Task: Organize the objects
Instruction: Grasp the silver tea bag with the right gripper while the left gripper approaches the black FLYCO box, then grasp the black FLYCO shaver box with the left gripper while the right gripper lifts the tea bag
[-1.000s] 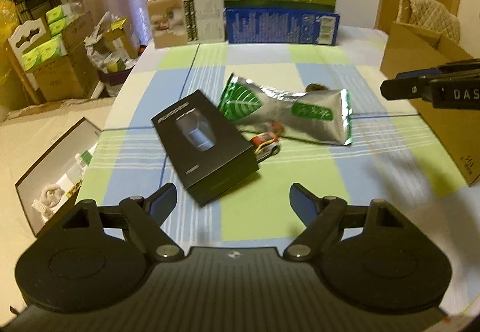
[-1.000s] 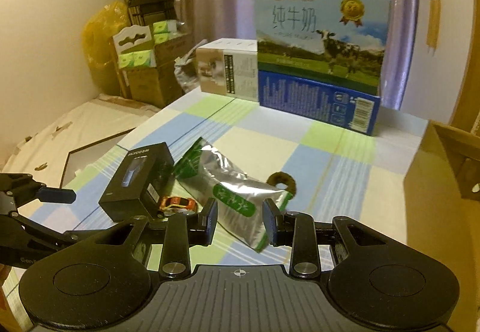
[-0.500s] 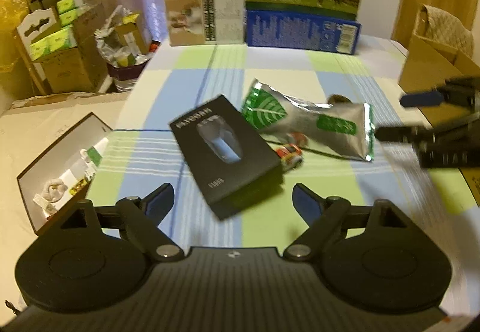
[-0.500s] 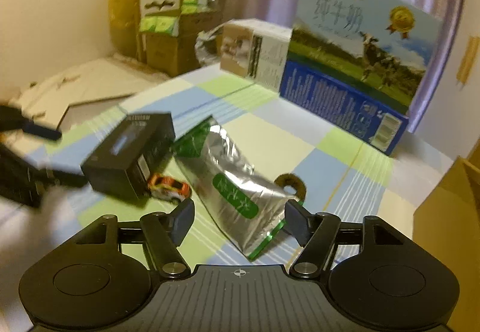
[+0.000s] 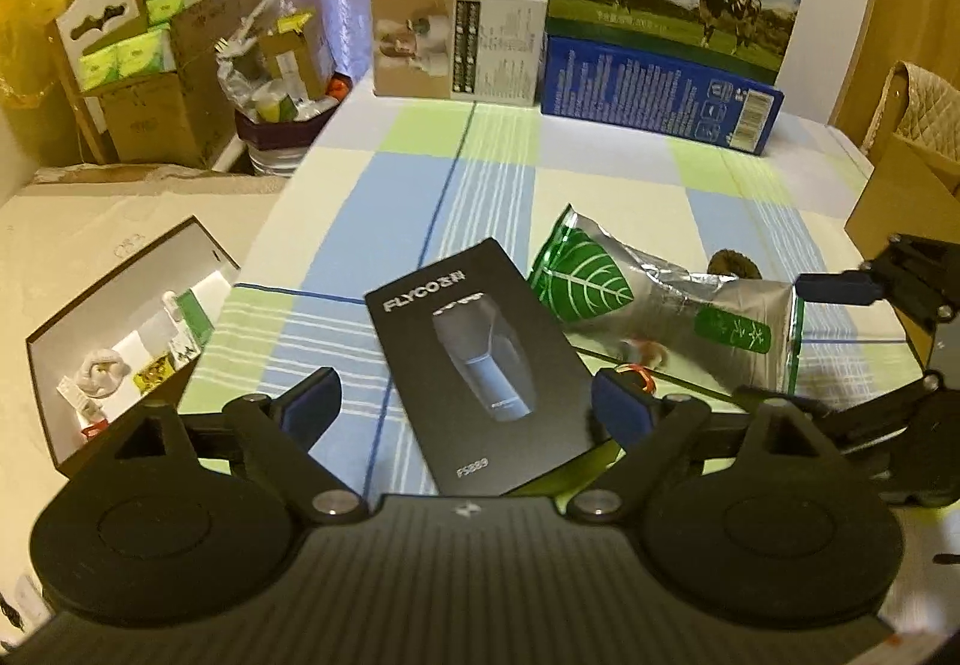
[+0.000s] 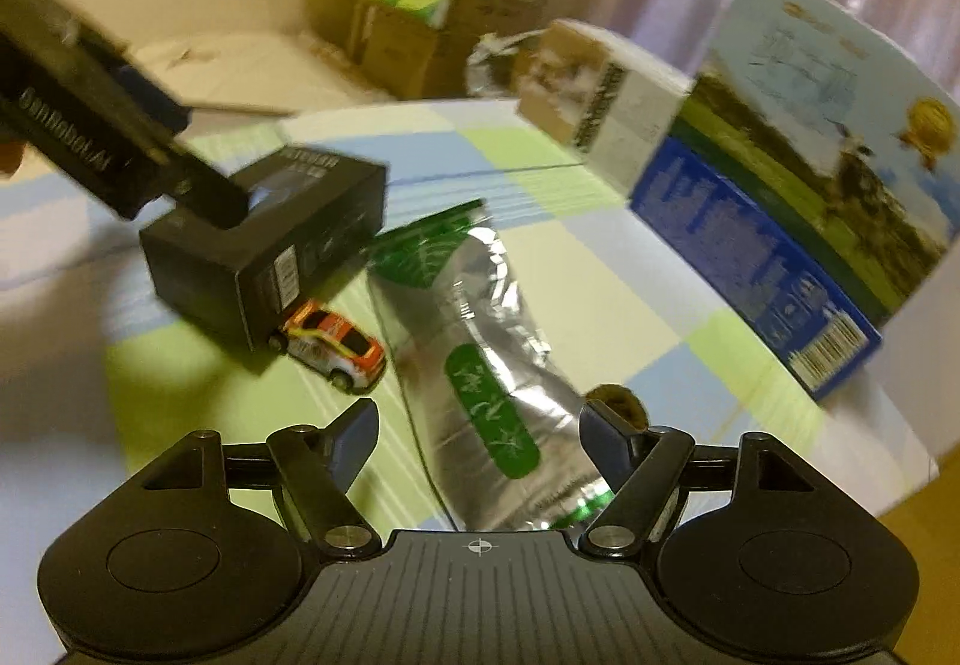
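the left claw (image 5: 465, 404) was spread wide, straddling the near end of the black box (image 5: 480, 359) on the checked table (image 5: 420, 197), not gripping it. the right claw (image 6: 478, 434) was also released, either side of the foil pouch (image 6: 486, 365). a toy car (image 6: 333, 344) sat touching the box, beside the pouch.

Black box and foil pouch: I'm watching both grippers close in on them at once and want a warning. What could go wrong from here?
1. The toy car sits against the black box; the open left gripper may knock it away.
2. The foil pouch is slick and crumpled, so the open right gripper may slip off it.
3. Both grippers work close together and could collide.
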### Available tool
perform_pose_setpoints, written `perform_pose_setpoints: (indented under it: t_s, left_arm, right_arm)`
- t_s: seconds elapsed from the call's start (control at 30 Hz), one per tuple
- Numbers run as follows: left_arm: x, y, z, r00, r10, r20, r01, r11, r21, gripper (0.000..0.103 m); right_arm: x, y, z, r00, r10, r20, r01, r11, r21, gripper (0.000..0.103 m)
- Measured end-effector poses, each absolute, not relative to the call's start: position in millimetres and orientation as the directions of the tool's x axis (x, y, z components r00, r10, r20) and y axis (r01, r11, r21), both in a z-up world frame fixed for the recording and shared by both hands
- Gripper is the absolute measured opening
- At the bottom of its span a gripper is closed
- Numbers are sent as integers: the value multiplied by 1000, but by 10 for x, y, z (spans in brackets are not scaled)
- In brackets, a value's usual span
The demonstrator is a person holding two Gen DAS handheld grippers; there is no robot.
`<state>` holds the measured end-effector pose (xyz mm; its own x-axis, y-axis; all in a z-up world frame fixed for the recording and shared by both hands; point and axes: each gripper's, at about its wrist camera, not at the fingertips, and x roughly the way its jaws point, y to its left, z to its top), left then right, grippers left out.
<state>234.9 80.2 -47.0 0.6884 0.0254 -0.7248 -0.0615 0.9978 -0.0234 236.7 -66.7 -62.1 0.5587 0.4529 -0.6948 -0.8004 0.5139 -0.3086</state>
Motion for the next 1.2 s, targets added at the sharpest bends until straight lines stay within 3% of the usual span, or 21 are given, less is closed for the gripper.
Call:
perform_pose_setpoints:
  t_s: [0.43,0.57,0.8,1.2]
  left_arm:
    - [2578,755,-629,655,-2,-755,-37,999,-35,91]
    - [2583,743,-655,653,-4,-757,-29,999,-30,91]
    - [2647,822,-733,635,13,-772,-57,998,-29,90]
    - [2495,799,-784,610,31,-792,-28,999,18,82]
  right_arm:
    - [2573,-489,-983,613,382,-692,-784,408,-469,76]
    - [2730,-511,-944,576,380,-724,-794,473,-383,76]
    - [2741,-501,-821,543,363,-758,-791,524,-315,53]
    - [2806,-982,-576,400,367,-840,-672,741,3,47]
